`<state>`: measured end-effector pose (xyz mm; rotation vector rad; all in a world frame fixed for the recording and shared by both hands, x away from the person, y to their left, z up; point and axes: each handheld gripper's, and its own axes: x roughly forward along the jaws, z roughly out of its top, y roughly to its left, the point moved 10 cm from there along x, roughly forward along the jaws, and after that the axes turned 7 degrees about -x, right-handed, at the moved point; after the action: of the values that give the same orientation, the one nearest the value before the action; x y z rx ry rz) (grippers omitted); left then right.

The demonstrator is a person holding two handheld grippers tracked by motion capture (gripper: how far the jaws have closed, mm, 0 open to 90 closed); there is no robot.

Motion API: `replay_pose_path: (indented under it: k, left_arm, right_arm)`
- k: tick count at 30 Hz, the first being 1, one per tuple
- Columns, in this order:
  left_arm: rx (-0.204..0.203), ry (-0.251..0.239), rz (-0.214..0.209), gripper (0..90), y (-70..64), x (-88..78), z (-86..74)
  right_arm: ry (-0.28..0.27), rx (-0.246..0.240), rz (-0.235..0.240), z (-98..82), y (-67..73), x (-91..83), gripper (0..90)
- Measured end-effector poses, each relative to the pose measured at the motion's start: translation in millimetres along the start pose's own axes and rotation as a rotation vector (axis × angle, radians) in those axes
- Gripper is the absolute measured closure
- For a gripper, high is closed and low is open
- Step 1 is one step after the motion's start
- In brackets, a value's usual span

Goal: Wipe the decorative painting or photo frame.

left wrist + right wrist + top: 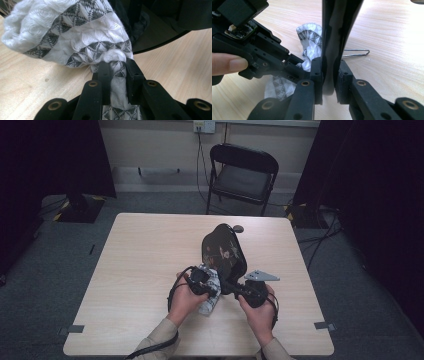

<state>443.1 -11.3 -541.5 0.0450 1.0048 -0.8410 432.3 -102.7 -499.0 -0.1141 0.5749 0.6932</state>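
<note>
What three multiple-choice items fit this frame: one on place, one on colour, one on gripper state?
1. Where is the folding chair?
A. Beyond the far edge of the table
B. On the table
C. Beside the person's left elbow

2. What colours is the cloth?
A. Red and yellow
B. White with grey triangle bands
C. Plain blue

3. What is the right gripper doing?
A. Hanging open over bare table
B. Shut on the cloth
C. Shut on the rim of the black tray

Answers:
1 A, the high view shows it behind the table by the wall.
2 B, the left gripper view shows the pattern, with the left gripper shut on it.
3 C, the right gripper view shows the dark rim clamped between its jaws.
</note>
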Motion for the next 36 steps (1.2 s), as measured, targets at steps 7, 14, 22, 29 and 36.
replay_pose_path:
  k: [7, 14, 22, 29, 36]
  left_arm:
    - [0.013, 0.007, -0.007, 77.4, -2.7, -0.2, -2.2]
    - [0.016, 0.004, -0.018, 77.4, -7.1, -0.8, -4.5]
    - [0.03, 0.01, -0.027, 77.4, -10.7, -2.6, -7.7]
    - [0.034, 0.014, -0.033, 77.5, -12.1, -3.4, -9.3]
    - [0.042, 0.014, -0.033, 77.4, -10.9, -10.7, -11.9]
  right_arm:
    - [0.0, -0.004, 0.005, -0.1, -0.6, -0.1, 79.0]
    - [-0.004, -0.008, 0.007, 0.1, -0.9, 0.0, 79.0]
    - [0.0, -0.008, 0.005, 0.1, -0.8, -0.1, 79.0]
    - [0.002, -0.009, 0.007, 0.1, -0.9, -0.1, 79.0]
    - [-0.003, -0.013, 0.011, -0.3, -1.6, -0.2, 78.9]
